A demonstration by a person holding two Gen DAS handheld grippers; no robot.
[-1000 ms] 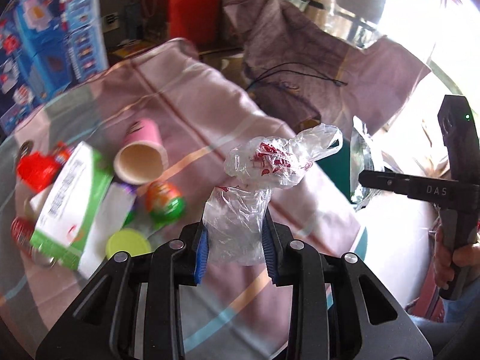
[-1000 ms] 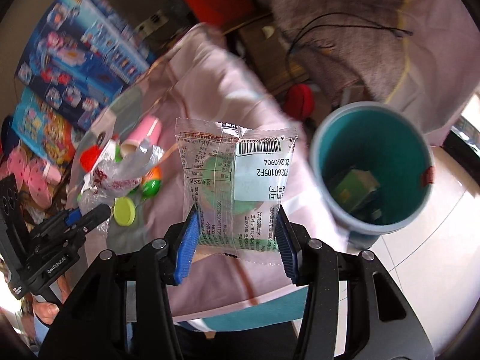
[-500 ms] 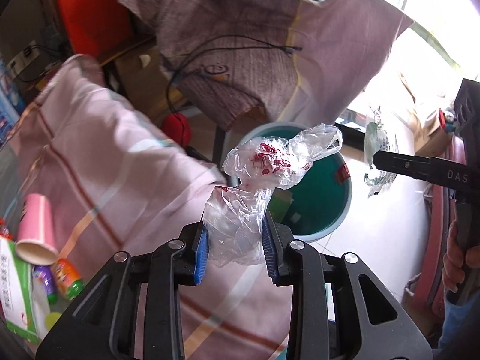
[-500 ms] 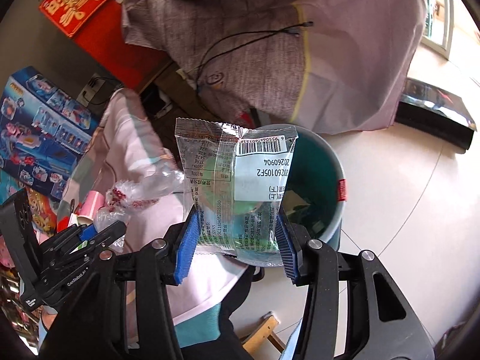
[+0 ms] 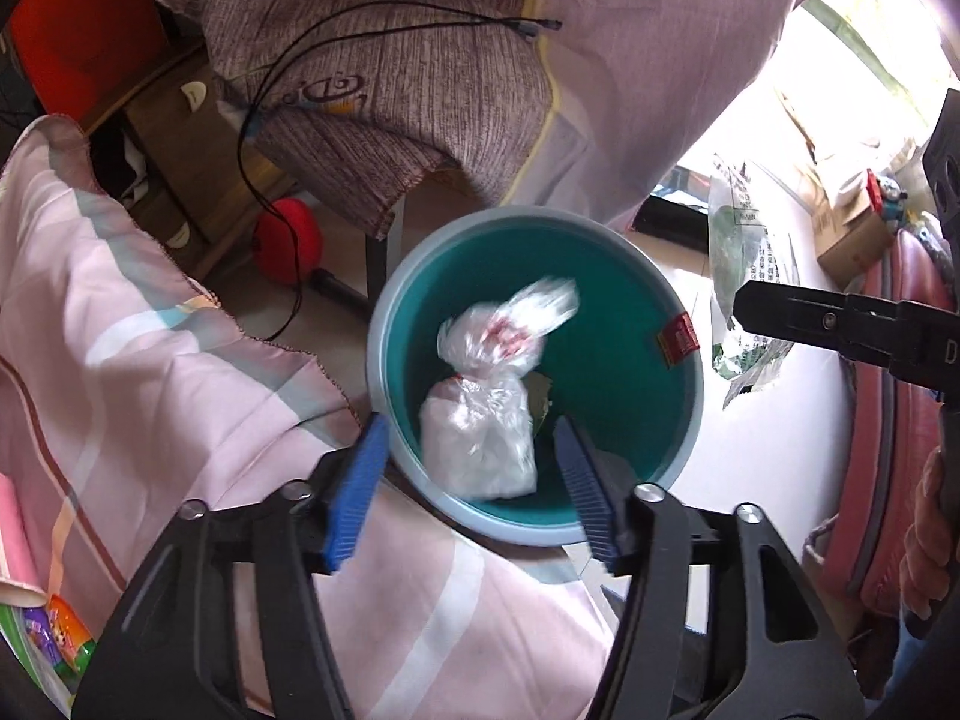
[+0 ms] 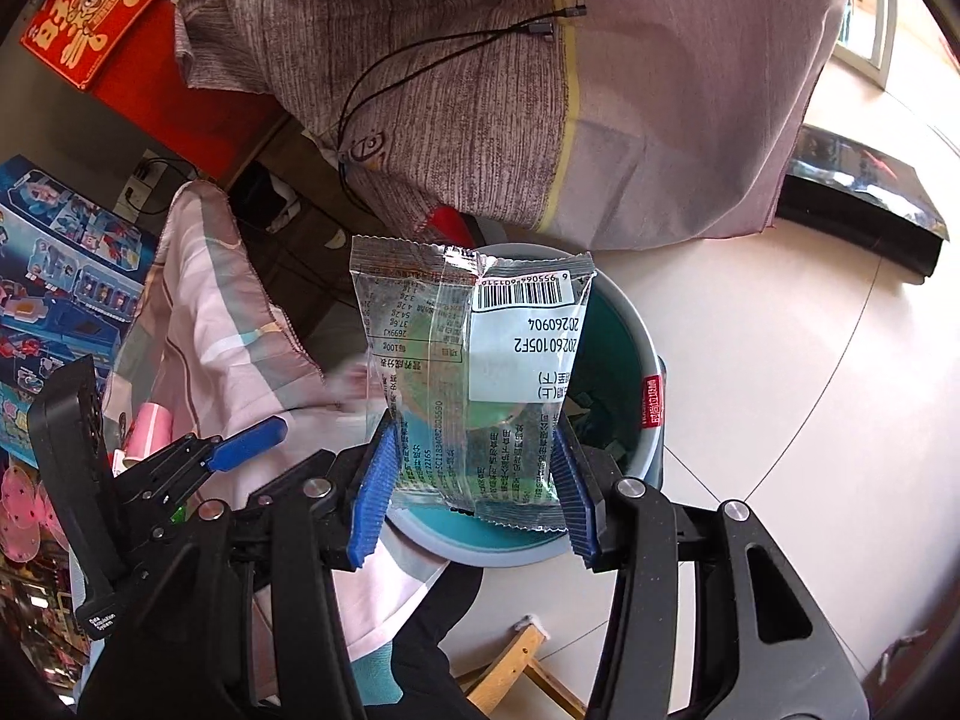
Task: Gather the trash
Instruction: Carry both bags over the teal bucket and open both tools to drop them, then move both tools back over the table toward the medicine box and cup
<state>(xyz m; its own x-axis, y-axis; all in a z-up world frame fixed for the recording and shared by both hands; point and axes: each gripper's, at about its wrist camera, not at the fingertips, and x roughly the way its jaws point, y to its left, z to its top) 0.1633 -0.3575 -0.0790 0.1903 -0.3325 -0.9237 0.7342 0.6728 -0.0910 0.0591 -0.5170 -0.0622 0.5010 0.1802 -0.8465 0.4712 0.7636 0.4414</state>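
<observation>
Nearest in the left wrist view, the left tool [image 5: 471, 483] points steeply down over the teal bin [image 5: 384, 324]. Its jaws have just been opening and now stand apart, and the blue pads [image 5: 354, 495] touch nothing. Between them, but clear of both, the crumpled clear plastic bag [image 5: 480, 420] with red print shows blurred against the teal inside of the bin, free of the tool. To the left of the bin, the pink striped cloth [image 5: 150, 360] covers the table [image 5: 420, 630], its edge just beside the bin's rim. At the near left corner lie a pink paper cup [image 5: 15, 540] and some colourful small items [image 5: 60, 648].

In the right wrist view, the right tool [image 6: 471, 480] is clamped on a clear snack wrapper [image 6: 474, 372] with a barcode label, both pads pressing its lower sides. The wrapper stands upright in front of the bin [image 6: 651, 396], which sits on the pale tiled floor [image 6: 780, 420] beyond the tool. The left tool [image 6: 246, 450] shows at the left of this view, over the cloth.

Farther off, a grey and lilac cloth [image 5: 420, 90] drapes over furniture behind the bin, with a black cable [image 5: 312, 48] lying across it. A red round object [image 5: 288, 240] sits on the floor below it. At the right of the left wrist view, the right tool [image 5: 780, 315] holds the wrapper [image 5: 738, 264] near the bin's right rim, and a hand [image 5: 927, 540] grips its handle.
</observation>
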